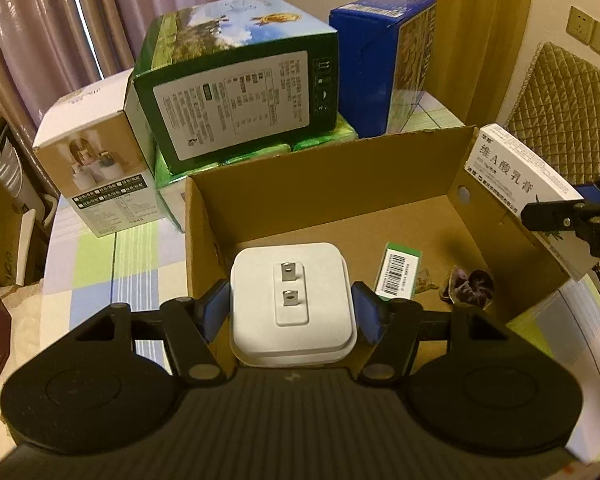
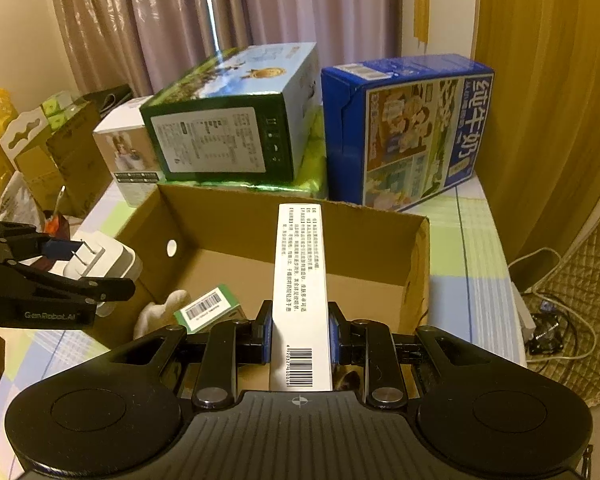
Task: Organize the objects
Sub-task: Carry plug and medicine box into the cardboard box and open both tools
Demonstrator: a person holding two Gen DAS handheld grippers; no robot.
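The white plug adapter [image 1: 292,304] sits clamped between the blue pads of the left tongs [image 1: 291,312], prongs facing up, held over the near left corner of the open cardboard box [image 1: 324,184]. The right tongs [image 2: 299,336] are closed narrow on a long white carton [image 2: 298,292] that points forward over the same box. Below and ahead of both tongs, on the box floor, lie a small green-edged barcode box [image 1: 396,276] and a dark crumpled wrapper [image 1: 470,284]. Beyond the box, on the checked tabletop [image 2: 460,264], stand a green carton [image 1: 236,92] stacked on green packs, a blue milk carton [image 2: 412,132] to its right and a white box [image 1: 96,160] to its left.
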